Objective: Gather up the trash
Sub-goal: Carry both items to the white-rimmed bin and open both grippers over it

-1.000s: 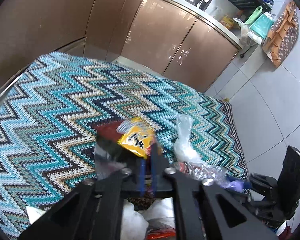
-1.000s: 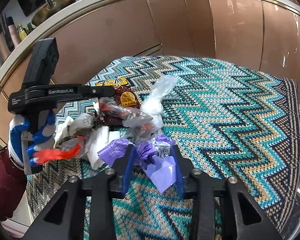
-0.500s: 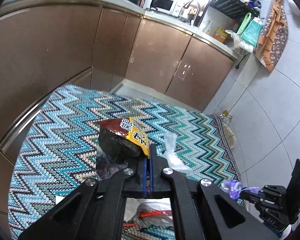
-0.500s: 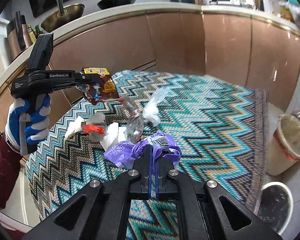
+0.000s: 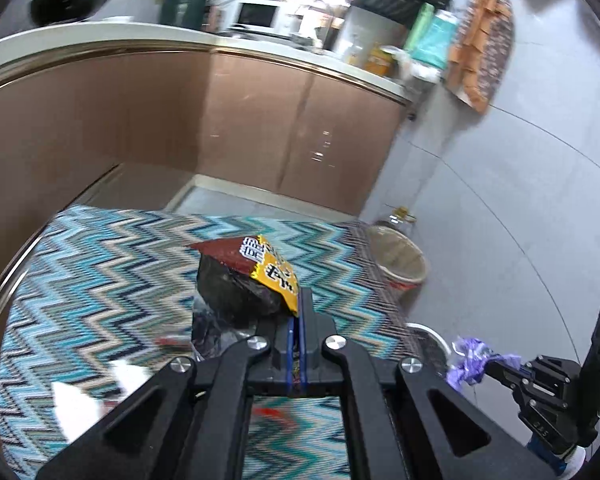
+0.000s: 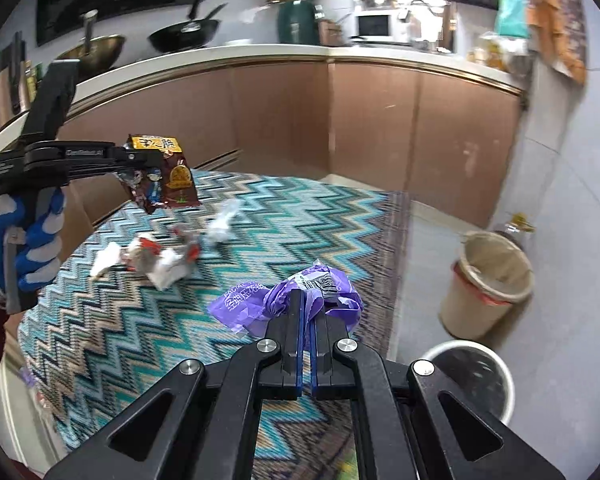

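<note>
Loose trash (image 6: 160,258) on the rug (image 6: 292,216); two bins (image 6: 490,280) right, beside its edge.

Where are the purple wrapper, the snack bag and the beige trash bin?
purple wrapper (image 6: 256,304): right wrist view, on its printed left flap.
snack bag (image 5: 274,268): left wrist view, on its yellow printed corner.
beige trash bin (image 6: 476,312): right wrist view, on its outer wall.
</note>
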Demonstrator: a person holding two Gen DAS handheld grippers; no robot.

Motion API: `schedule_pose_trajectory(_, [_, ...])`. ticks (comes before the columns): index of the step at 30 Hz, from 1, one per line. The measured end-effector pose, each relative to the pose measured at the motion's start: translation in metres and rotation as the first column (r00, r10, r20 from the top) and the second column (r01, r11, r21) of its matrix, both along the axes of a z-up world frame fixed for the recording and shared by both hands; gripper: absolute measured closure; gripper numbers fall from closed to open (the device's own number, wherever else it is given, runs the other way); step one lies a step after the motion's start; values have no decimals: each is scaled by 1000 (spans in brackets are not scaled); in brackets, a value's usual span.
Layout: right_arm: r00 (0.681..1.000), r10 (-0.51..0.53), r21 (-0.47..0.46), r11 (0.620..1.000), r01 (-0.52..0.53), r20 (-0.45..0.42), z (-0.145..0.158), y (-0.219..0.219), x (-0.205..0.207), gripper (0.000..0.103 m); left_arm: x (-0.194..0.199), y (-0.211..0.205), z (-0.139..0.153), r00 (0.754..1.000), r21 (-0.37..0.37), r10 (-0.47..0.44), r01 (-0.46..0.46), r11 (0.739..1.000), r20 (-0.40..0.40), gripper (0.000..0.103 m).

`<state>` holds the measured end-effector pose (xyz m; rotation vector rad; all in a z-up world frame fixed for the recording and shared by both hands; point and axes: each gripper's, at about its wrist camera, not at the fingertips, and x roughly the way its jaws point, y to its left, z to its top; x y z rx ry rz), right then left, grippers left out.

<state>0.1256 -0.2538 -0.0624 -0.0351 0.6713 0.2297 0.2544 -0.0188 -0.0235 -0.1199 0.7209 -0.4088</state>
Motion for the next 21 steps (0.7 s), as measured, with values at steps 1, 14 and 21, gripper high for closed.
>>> schedule_pose_trajectory(1, [1000,-24,-3,1000,24,1,0,-8,-3,101,-2,-17,0,1000,2,-32,32,999,0,102])
schedule_pose_trajectory(14, [927,-373,-65,927,370,-44,-33,-137,-24,101,-2,-213,-53,925,17,-366,370,929,-99,102])
schedule_pose_trajectory(21, [888,-455,-90,889,449,-67,-52,-171,-19,101,1,-285,-85,877,43,-459,469,882,-139,102])
